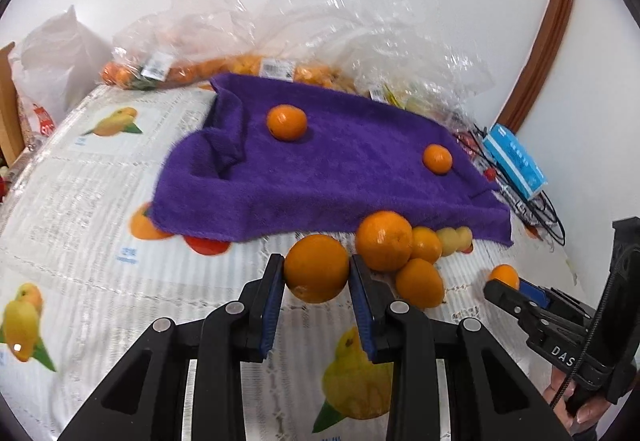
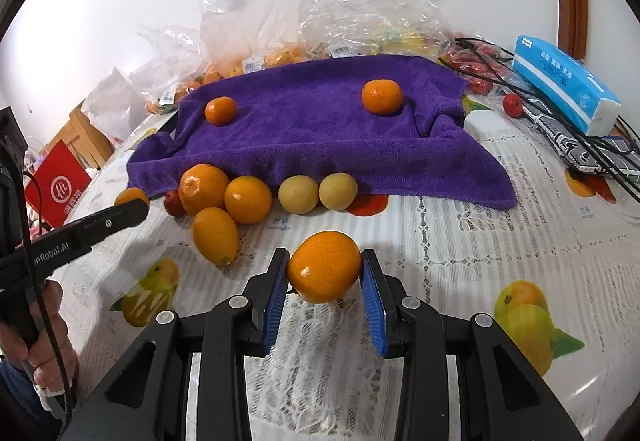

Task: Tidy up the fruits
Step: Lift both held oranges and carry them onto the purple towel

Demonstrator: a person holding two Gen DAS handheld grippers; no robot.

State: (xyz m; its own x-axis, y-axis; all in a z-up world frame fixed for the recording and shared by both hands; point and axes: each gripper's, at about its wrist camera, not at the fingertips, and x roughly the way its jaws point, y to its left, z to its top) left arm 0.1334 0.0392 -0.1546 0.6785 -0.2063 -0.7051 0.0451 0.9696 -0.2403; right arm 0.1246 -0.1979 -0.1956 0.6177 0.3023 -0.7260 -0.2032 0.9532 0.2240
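Note:
In the left wrist view my left gripper [image 1: 316, 264] is shut on a round orange [image 1: 316, 283], held just above the tablecloth. My right gripper [image 2: 325, 258] is shut on another orange [image 2: 324, 277] in the right wrist view. A purple towel [image 1: 320, 177] lies beyond both, with two small oranges [image 1: 287, 122] [image 1: 437, 158] on it. Against its near edge sits a cluster of oranges [image 2: 248, 199] and two yellowish fruits [image 2: 298, 194], with a small red fruit [image 2: 173, 202] beside them. Each gripper shows at the side of the other's view, the right gripper [image 1: 506, 287] and the left gripper [image 2: 134, 207].
Clear plastic bags of fruit [image 1: 256, 65] pile up against the white wall behind the towel. A blue tissue pack [image 2: 564, 89], black cables [image 2: 560, 121] and a small red fruit [image 2: 513, 105] lie at the right. A red box [image 2: 56, 185] stands off the table's left edge.

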